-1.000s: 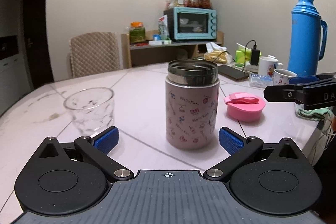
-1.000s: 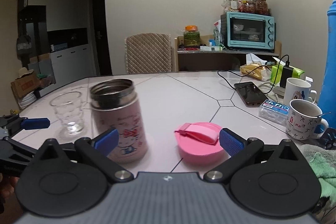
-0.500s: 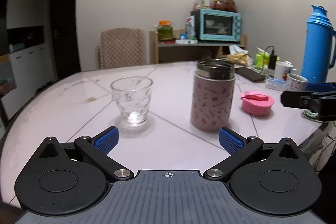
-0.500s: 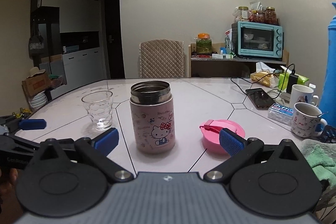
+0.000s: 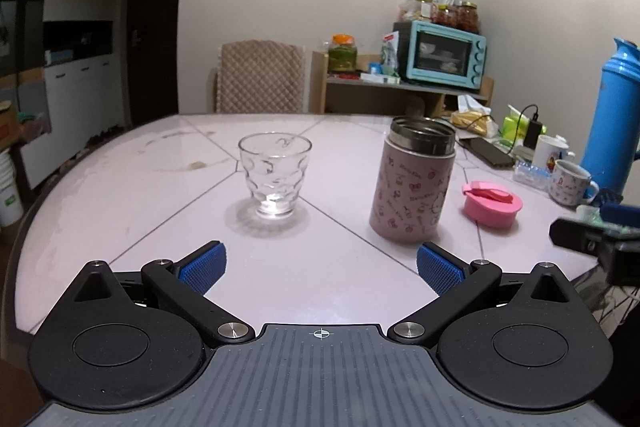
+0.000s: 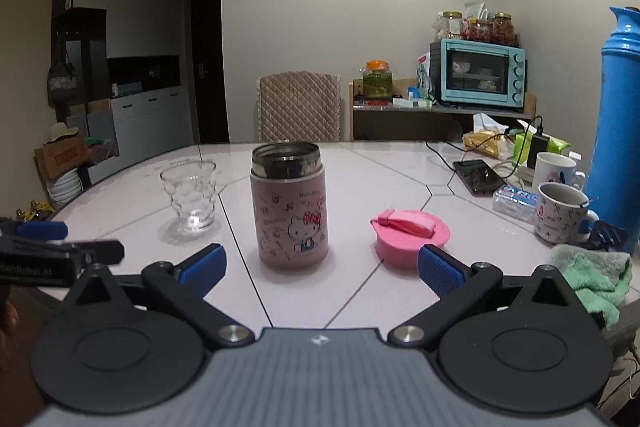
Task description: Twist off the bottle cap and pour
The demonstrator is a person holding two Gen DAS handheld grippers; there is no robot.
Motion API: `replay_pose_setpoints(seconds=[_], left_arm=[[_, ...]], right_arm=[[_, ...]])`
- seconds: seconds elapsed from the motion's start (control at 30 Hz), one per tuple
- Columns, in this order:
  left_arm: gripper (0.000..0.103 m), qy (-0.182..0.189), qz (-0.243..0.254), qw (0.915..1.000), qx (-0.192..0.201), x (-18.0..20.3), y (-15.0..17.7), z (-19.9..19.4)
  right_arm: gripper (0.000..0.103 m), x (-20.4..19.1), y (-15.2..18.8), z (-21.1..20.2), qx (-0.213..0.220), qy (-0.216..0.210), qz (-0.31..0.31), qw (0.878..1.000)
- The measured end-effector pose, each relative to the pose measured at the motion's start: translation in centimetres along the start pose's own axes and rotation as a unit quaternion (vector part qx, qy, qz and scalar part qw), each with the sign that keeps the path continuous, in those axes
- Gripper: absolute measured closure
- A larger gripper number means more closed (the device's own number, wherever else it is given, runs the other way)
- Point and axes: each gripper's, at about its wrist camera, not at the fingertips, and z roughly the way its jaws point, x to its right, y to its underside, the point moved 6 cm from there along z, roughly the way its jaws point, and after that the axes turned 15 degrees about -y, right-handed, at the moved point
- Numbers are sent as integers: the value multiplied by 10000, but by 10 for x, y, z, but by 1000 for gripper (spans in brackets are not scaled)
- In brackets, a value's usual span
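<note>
A pink Hello Kitty flask [image 5: 412,183] [image 6: 290,205] stands upright and uncapped on the table. Its pink cap [image 5: 492,203] [image 6: 410,231] lies on the table to its right. A clear glass [image 5: 275,174] [image 6: 190,195] stands to its left with a little water at the bottom. My left gripper [image 5: 318,267] is open and empty, back from the glass and flask. My right gripper [image 6: 320,265] is open and empty, near the table's front edge, in front of the flask and cap.
Mugs [image 6: 562,213], a phone [image 6: 478,177], a blue thermos [image 6: 618,123] and a green cloth [image 6: 592,277] crowd the table's right side. A chair [image 6: 299,111] and a shelf with a teal oven [image 6: 478,75] stand behind the table.
Both grippers have pulled back from the flask, so flask, glass and cap look smaller and farther. The left view has swung left. Both stay open.
</note>
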Motion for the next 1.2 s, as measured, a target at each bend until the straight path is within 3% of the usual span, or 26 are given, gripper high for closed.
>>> replay_pose_setpoints(seconds=[0.3,1.2], left_arm=[[0,49,82,9999,42,12,4,-14],[0,-58,77,9999,-84,18,13,-12]], right_arm=[[0,9,11,-10,-69,284,80,9995],[0,9,21,-16,-109,301,154,9994]])
